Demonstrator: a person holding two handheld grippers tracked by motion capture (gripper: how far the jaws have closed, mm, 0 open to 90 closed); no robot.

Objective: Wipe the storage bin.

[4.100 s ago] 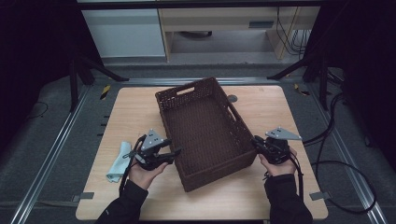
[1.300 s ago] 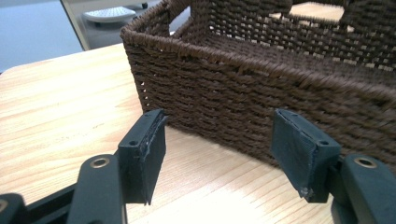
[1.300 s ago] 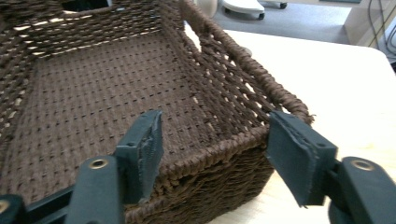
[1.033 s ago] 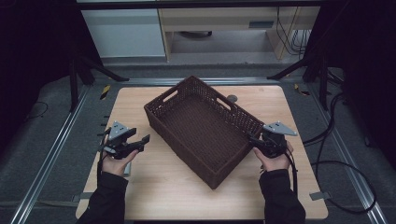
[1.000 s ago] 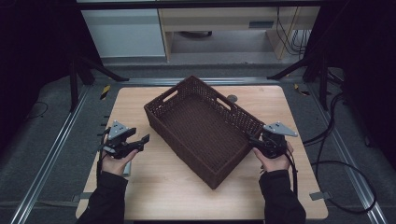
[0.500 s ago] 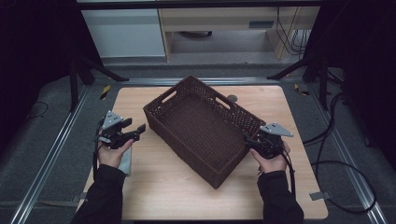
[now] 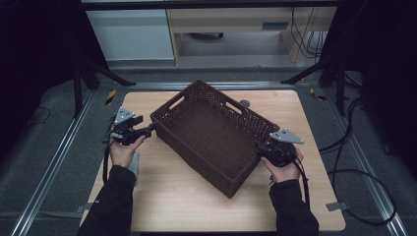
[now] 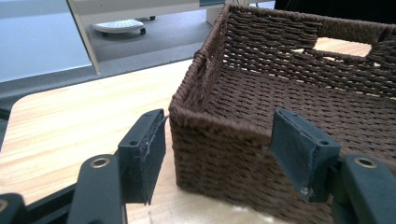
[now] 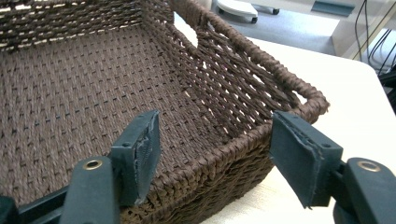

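We see the brown wicker basket [image 7: 216, 135] lying askew in the middle of the wooden table [image 7: 172, 196]. Our left gripper [image 7: 147, 130] sits spread wide at its left corner, and our right gripper [image 7: 259, 148] is spread wide over its right rim, neither clamping it.

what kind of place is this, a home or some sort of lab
Most likely a lab or recording rig, not a home. A bare wooden table stands inside metal rails with dark drapes at the sides, cables trail over the grey floor, and the only item in use is a woven basket.
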